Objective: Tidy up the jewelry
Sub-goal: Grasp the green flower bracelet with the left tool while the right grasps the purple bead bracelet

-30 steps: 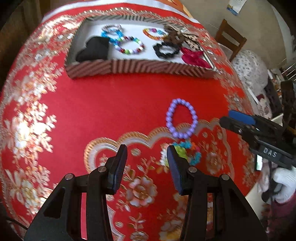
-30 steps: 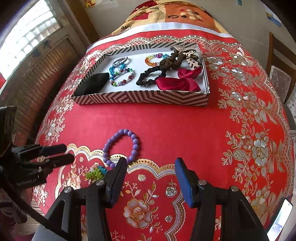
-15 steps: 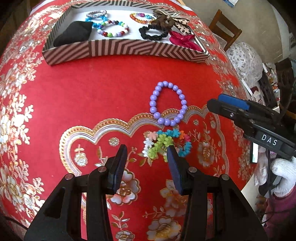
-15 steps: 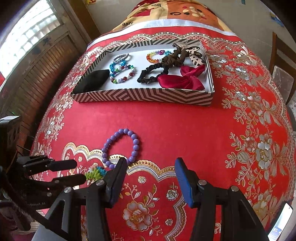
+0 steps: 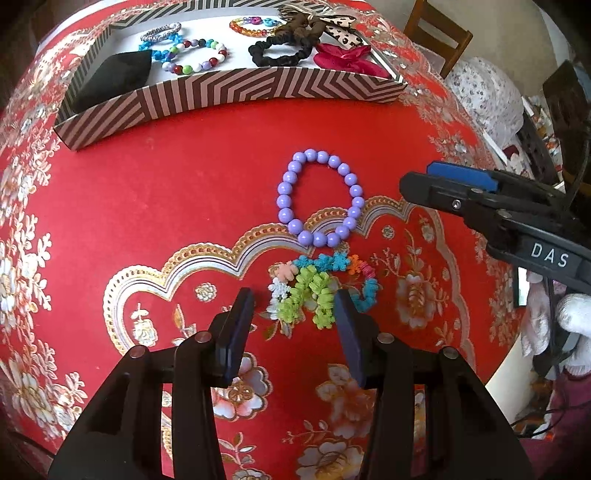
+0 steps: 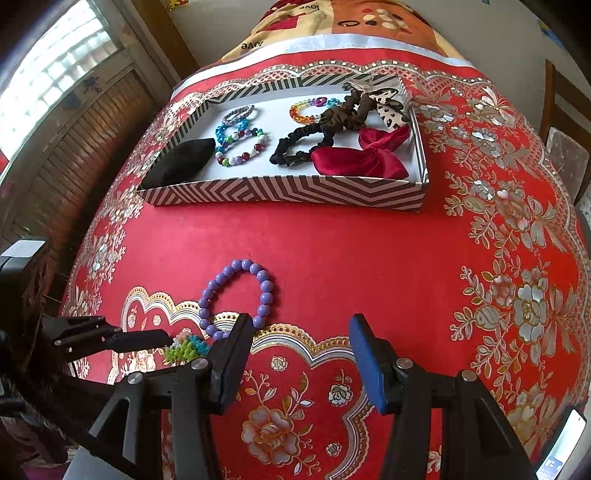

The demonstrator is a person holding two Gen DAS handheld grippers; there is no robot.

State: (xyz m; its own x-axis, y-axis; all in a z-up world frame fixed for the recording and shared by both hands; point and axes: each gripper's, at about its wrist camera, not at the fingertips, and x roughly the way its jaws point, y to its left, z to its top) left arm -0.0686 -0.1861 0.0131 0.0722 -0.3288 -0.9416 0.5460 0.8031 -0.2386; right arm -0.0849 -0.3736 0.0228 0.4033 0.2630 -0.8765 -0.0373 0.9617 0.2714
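A multicoloured flower bracelet [image 5: 321,273] lies on the red tablecloth, its green loops just ahead of and between the tips of my left gripper [image 5: 293,299]. The jaws are closing but the pads do not touch it. A purple bead bracelet [image 5: 319,197] lies just beyond. The striped box [image 5: 240,92] at the back holds bracelets, scrunchies and a red bow. My right gripper [image 6: 301,325] hovers open over the cloth with nothing between its fingers, its left finger near the purple bracelet [image 6: 236,299]. In the right wrist view the left gripper [image 6: 162,341] reaches the flower bracelet [image 6: 188,349] from the left.
The right gripper [image 5: 421,177] stands close on the right of both bracelets, held by a white-gloved hand [image 5: 572,314]. Wooden chairs [image 5: 439,33] stand past the table's far right edge. A phone [image 6: 561,454] lies at the near right edge. A shuttered window [image 6: 55,110] is at the left.
My left gripper has come down and forward, so the flower bracelet now sits at its fingertips. Its fingers stand slightly closer together. The right gripper has stayed put.
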